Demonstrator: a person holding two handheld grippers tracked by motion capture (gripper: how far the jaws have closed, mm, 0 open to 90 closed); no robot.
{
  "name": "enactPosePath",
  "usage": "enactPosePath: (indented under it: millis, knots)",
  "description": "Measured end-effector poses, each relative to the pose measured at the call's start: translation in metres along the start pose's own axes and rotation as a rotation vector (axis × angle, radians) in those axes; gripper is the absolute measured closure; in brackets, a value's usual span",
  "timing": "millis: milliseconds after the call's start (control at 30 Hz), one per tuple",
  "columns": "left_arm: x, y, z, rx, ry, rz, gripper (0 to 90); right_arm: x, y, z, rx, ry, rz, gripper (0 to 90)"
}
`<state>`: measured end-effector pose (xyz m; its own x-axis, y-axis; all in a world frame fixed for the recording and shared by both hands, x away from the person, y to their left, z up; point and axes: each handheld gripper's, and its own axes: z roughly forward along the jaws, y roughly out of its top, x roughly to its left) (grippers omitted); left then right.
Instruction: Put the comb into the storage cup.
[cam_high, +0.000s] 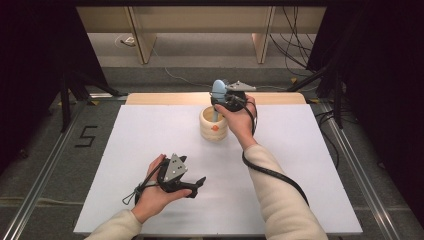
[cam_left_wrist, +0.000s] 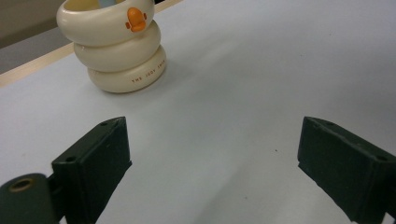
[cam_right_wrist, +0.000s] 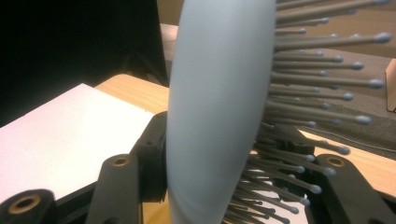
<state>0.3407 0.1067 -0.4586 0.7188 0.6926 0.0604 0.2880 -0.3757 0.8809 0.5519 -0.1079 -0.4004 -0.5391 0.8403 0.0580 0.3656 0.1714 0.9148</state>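
- High view: a white table (cam_high: 150, 135) fills the middle of the frame, with a person's forearms coming in from the bottom edge.
- Upper centre: the right gripper (cam_high: 226, 97) is clamped on a pale blue hairbrush (cam_high: 218, 90), held upright with its handle down inside a cream ringed holder (cam_high: 212, 125).
- Right gripper view: the brush head (cam_right_wrist: 219, 107) sits between the jaws, bristles pointing to the frame's right.
- Lower left: the left gripper (cam_high: 192, 185) rests low near the table, jaws wide apart and holding nothing.
- Left gripper view: the holder (cam_left_wrist: 116, 46), marked with an orange duck bill, stands at the upper left.
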Motion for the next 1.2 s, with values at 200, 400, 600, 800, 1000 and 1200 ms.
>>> enactPosePath:
  millis: [200,400,600,800,1000,1200]
  knots:
    - [0.0,0.0,0.0,0.0,-0.002,0.001,8.7,-0.001,0.0,0.0,-0.001,0.0,0.004,48.1]
    - [0.0,0.0,0.001,0.002,-0.003,0.001,8.8,-0.005,0.001,-0.002,0.001,-0.007,0.028,46.2]
    - [0.0,0.0,0.001,0.003,-0.004,0.002,8.9,-0.009,0.001,-0.003,0.005,-0.014,0.052,43.9]
    - [0.0,0.0,0.001,0.001,-0.003,0.002,9.0,-0.011,0.001,-0.003,0.009,-0.012,0.067,42.6]
    - [0.0,0.0,0.0,-0.004,-0.001,-0.001,9.4,-0.015,-0.001,-0.003,0.016,-0.024,0.09,37.2]
    - [0.0,-0.001,0.001,-0.001,-0.002,0.0,9.7,-0.023,-0.006,-0.005,0.025,-0.046,0.12,32.4]
